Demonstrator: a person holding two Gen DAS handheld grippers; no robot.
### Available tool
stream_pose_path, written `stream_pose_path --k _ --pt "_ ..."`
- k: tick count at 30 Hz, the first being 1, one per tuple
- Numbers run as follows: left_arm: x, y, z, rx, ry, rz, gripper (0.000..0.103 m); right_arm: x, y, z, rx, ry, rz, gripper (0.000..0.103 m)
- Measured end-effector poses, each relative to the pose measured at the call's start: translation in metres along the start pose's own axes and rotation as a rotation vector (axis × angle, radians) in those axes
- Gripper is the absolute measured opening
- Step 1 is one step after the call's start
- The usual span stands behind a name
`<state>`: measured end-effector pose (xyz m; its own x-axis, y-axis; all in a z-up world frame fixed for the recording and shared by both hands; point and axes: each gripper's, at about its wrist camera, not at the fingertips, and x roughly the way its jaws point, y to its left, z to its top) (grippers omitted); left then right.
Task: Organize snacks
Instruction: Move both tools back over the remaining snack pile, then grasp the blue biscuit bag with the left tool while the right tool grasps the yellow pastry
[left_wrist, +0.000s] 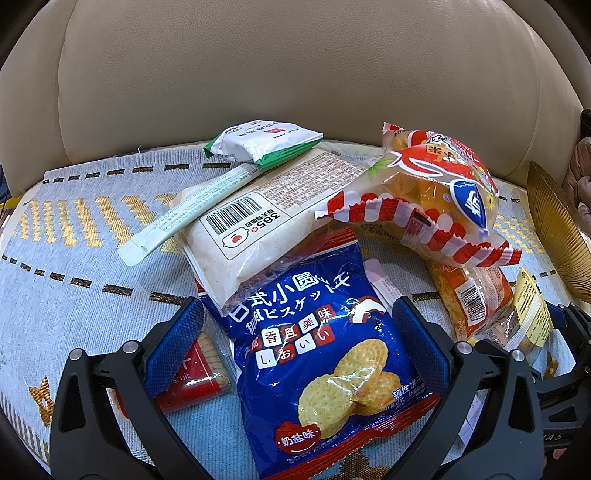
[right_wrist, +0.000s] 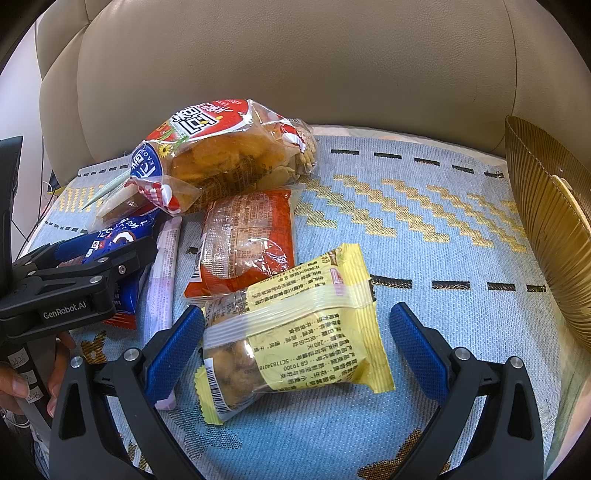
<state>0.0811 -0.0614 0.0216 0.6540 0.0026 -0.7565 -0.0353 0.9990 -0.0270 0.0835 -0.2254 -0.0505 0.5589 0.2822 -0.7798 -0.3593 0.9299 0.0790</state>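
- Sofa seat (right_wrist: 424, 236) with a light-blue patterned cover carries the whole pile; beige cushion back behind. Soft surface, so packets will sink under pressure: come down light.
- Gold ribbed bowl (right_wrist: 546, 236) sits at the right edge of the seat, well apart from the pile. My guess is that's the drop target; nothing is in it that I can see.
- Big clear bag of orange snacks (left_wrist: 424, 195) lies on top of the heap, resting partly on the white 365 packet (left_wrist: 258, 221). Don't drag anything from under it or the stack slides.
- Blue biscuit bag (left_wrist: 325, 354) lies flat on the cover between the fingers of the left tool (left_wrist: 295, 332), which is spread wide, pads either side, not pinching. Its top edge is tucked under the white packet, so pull toward the camera as you lift.
- Yellow nut packet (right_wrist: 295, 339) lies between the fingers of the right tool (right_wrist: 299, 332), also spread, not gripping. Left pad is just beside the packet's edge, right pad has a gap. Centre it before closing and pinch across the filled middle, not the flat seal.
- Orange packet (right_wrist: 243, 243) touches the yellow one's far end; lift straight up to avoid hooking it.
- Thin pink sachet (right_wrist: 164, 273) lies by the right tool's left finger; keep the pad off it.
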Motion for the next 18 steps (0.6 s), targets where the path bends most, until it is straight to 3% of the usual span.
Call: stream_pose_path --k 5,6,7,9,12,15,18 --pt "0.0 0.0 0.0 0.006 0.002 -0.003 0.1 0.0 0.006 -0.003 -0.032 0.004 -0.02 0.098" --pt "-0.001 -0.001 0.001 0.015 0.003 -0.015 0.1 -0.001 0.009 -0.004 -0.04 -0.001 -0.028 0.092" --pt "-0.002 0.0 0.0 0.026 0.003 -0.037 0.099 -0.004 0.011 -0.006 -0.049 -0.011 -0.021 0.074" --pt "-0.005 0.0 -0.002 0.046 0.006 -0.058 0.084 -0.009 0.017 -0.01 -0.068 -0.026 -0.017 0.068" --pt "-0.012 0.0 -0.008 0.094 0.005 -0.074 0.069 -0.013 0.017 -0.012 -0.06 -0.032 0.007 0.066" --pt "-0.022 -0.003 -0.014 0.12 -0.002 -0.063 0.06 -0.019 0.011 -0.014 -0.022 -0.033 0.038 0.066" --pt "-0.035 -0.006 -0.022 0.139 0.006 -0.091 0.058 -0.027 0.006 -0.012 0.005 -0.05 0.049 0.066"
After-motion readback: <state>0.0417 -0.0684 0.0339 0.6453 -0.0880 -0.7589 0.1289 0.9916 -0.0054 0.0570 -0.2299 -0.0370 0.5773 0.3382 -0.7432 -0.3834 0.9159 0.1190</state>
